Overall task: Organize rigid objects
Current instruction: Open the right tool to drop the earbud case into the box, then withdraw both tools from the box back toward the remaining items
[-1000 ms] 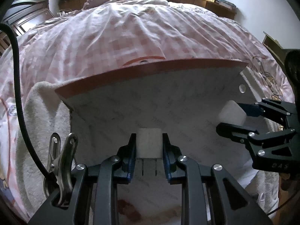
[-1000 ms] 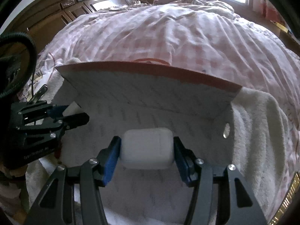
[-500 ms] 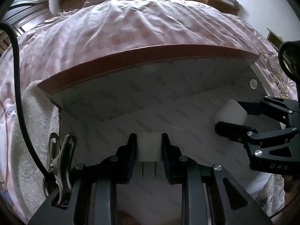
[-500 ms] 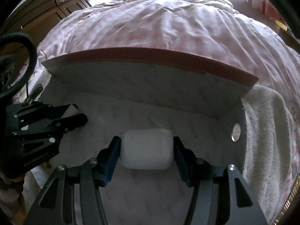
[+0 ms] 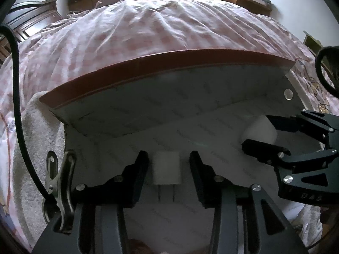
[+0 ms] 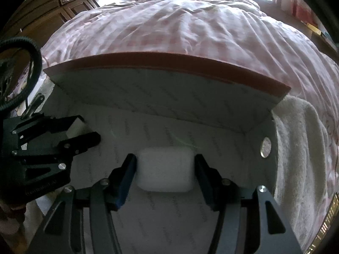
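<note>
- The white plug (image 5: pixel 166 167) lies on the floor of the box (image 5: pixel 161 63), long axis running 12 to 6 o'clock, its two metal prongs pointing toward 6.
- The left claw (image 5: pixel 168 173) is spread wide, with clear gaps on both sides of the plug.
- The right claw (image 6: pixel 165 170) has its blue pads against a smooth, rounded white case (image 6: pixel 165 169), long axis 9 to 3.
- The box is white inside with a red rim and stands on a checked bed (image 5: pixel 148 27).

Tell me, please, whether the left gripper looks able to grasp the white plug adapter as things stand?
Probably yes. The white plug adapter lies on the box floor right between the open fingers of the left gripper, with gaps either side and nothing between; the right gripper stays off to the side.
</note>
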Tool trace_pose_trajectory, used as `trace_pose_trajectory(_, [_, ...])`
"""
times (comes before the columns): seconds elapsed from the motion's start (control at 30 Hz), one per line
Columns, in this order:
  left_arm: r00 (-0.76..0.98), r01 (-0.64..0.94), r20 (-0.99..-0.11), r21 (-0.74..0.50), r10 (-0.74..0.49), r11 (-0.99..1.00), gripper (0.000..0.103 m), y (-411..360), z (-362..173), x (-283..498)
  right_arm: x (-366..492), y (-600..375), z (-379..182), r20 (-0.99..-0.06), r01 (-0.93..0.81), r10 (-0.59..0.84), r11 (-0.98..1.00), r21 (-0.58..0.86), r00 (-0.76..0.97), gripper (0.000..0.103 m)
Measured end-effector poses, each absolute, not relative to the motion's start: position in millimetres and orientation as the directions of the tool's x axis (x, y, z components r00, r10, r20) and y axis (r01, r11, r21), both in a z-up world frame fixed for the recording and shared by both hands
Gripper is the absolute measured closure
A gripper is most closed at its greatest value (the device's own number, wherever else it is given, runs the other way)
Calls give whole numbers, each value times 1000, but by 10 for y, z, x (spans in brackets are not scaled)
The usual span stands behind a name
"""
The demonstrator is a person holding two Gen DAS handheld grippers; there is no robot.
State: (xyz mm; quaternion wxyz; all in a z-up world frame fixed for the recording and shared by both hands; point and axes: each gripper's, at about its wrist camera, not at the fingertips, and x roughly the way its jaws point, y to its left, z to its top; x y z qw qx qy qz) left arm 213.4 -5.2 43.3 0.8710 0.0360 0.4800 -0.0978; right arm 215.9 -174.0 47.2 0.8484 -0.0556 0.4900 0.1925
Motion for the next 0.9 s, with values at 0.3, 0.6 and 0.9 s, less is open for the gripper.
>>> trace_pose_trajectory(0.3, [557, 229, -816, -29, -156, 973, 54, -117, 576, 1961, 2016, -1841, 651, -815, -368, 306, 922, 123, 492, 41])
trace_pose_trajectory(0.6, [600, 242, -784, -9, -157, 970, 51, -179, 801, 1674, 1735, -1888, 881, -779, -389, 337, 912, 130, 529, 40])
trace_pose_trajectory(0.9, [622, 253, -764, -11, -172, 967, 51, -202, 955, 1255, 1309, -1997, 1017, -761, -380, 342, 915, 136, 551, 40])
